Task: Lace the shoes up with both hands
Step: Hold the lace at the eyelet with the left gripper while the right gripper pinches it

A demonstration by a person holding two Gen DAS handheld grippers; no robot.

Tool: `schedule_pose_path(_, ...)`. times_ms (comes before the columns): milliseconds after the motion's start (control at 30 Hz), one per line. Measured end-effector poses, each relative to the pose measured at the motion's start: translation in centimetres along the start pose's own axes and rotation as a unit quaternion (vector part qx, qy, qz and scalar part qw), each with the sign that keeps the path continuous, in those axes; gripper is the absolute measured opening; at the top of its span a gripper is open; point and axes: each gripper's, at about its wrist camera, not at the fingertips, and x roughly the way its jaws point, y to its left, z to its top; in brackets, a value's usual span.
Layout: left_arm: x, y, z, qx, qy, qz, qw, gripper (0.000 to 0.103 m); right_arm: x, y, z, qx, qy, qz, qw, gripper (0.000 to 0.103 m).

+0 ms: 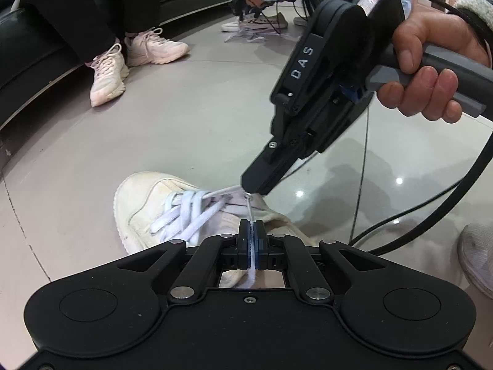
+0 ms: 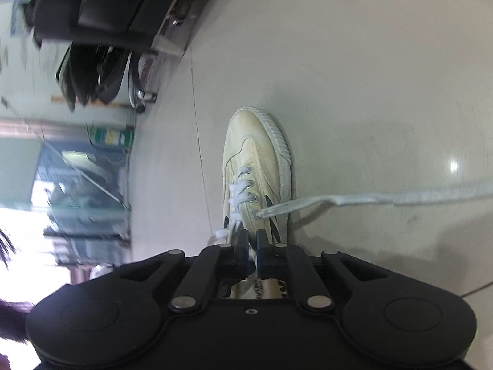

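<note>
Item: worn cream canvas sneaker [image 1: 160, 206] on glossy grey tiled floor [image 1: 200, 129], half laced. Flat white cotton shoelace [image 2: 369, 199]: probably light, limp, best taken near its stiff tip. Left gripper [image 1: 251, 231] pinched one lace end. Right gripper [image 1: 248, 189] was pressed together at an eyelet, seemingly on the other tip; contact unclear.

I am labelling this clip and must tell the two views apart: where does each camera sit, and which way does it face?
Left wrist: on the left gripper, shut on the shoelace, facing down over the shoe; the right gripper and right hand show.
Right wrist: on the right gripper, rolled sideways, facing along the shoe toward its toe.
Shared: shoe, shoelace, floor.
</note>
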Motion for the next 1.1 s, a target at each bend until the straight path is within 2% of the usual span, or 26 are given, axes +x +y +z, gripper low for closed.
schedule_pose_path(233,0.5,0.1,0.7,0.008,-0.001,-0.003,1.0000,0.002,0.7,0.5,-0.5,-0.006,0.003,0.002,1.000,0.004)
schedule_pose_path(533,0.7,0.4,1.3,0.030,0.015,-0.009,0.9994,0.002,0.6,-0.3,0.8,-0.021,0.006,0.003,1.000,0.004)
schedule_pose_path(967,1.6,-0.2,2.2,0.105,0.057,-0.013,0.9927,0.002,0.5,0.9,1.1,-0.106,0.006,-0.009,0.994,0.004)
schedule_pose_path(1100,1.8,-0.2,2.4,0.115,0.062,-0.010,0.9913,0.002,0.5,1.5,1.1,-0.151,0.008,-0.019,0.988,0.004)
